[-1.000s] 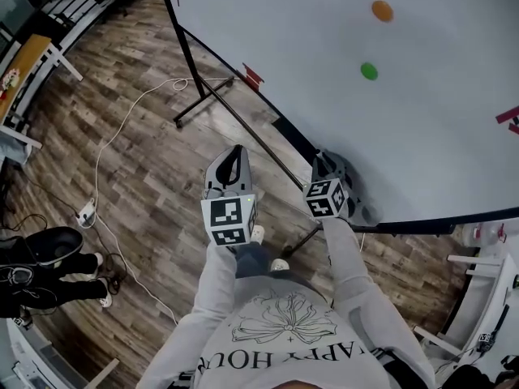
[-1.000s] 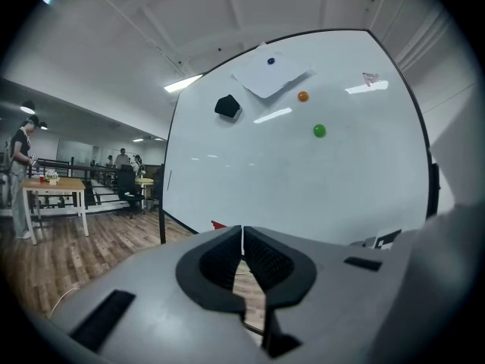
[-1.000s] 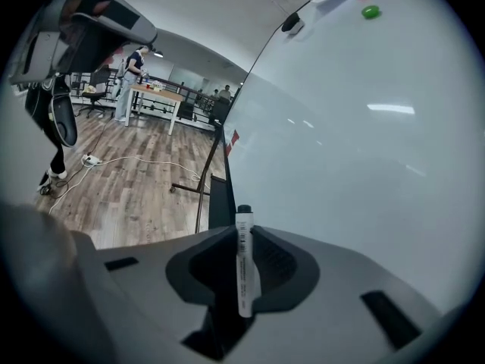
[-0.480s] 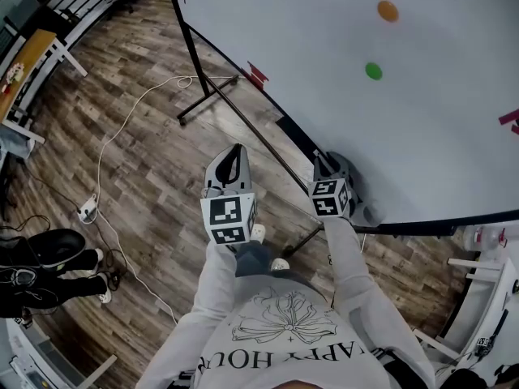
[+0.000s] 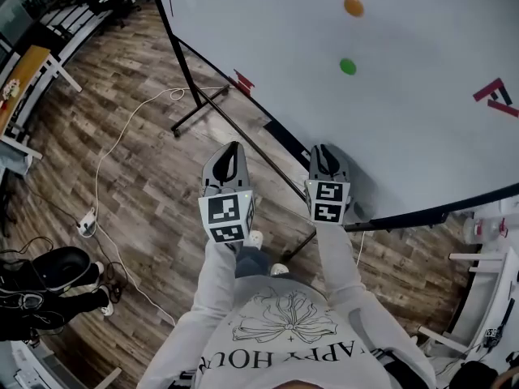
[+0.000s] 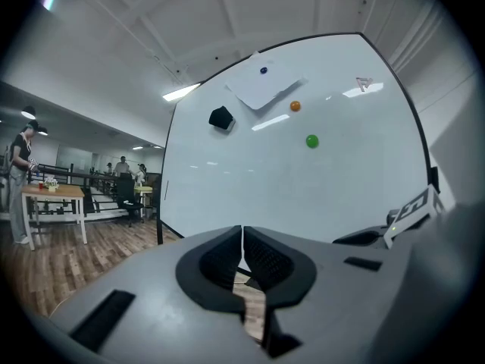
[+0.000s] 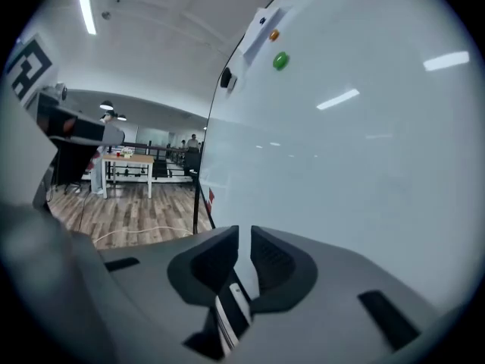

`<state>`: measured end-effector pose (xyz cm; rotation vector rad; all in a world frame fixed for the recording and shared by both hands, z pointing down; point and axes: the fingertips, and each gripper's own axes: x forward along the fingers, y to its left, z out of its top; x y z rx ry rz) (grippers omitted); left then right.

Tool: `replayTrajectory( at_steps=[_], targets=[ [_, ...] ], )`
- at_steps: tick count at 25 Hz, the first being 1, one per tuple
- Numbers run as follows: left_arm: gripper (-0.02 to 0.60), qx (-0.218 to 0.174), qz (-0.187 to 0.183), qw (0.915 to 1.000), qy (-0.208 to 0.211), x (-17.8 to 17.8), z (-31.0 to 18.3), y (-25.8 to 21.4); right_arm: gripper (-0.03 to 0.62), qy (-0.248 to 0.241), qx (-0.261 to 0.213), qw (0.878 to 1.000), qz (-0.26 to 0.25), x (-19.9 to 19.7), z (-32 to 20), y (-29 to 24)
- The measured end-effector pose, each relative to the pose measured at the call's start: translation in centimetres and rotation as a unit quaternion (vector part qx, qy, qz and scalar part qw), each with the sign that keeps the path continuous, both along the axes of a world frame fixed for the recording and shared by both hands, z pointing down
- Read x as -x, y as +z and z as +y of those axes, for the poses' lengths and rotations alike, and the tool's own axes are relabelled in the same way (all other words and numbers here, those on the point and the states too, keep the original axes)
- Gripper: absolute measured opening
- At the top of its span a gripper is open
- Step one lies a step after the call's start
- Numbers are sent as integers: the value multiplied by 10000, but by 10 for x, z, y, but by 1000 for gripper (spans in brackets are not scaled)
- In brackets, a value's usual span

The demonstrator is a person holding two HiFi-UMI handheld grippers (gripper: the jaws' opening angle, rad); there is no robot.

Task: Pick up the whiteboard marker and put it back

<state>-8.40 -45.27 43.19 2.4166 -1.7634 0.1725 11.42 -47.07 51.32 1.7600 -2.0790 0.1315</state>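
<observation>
Holding the whiteboard marker (image 7: pixel 231 309) in the right gripper (image 5: pixel 325 149), just closed to a narrow gap on its white barrel, low between the jaws. Hovering at right, close to the dark lower edge of the whiteboard (image 5: pixel 405 120). Carrying the left gripper (image 5: pixel 234 148) pressed fully together on nothing, at left, above the wooden floor (image 5: pixel 138 152).

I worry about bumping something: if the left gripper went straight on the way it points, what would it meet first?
The left gripper, jaws together, would likely meet the whiteboard first, low on its face; how far off is unclear.
</observation>
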Motion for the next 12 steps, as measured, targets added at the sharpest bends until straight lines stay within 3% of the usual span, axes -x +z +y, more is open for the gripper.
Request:
replayTrajectory(
  at_steps=[12],
  targets=[
    [9, -326, 12, 9994, 84, -22, 4, -28, 31, 477, -926, 9917, -750, -15, 26, -76]
  ],
)
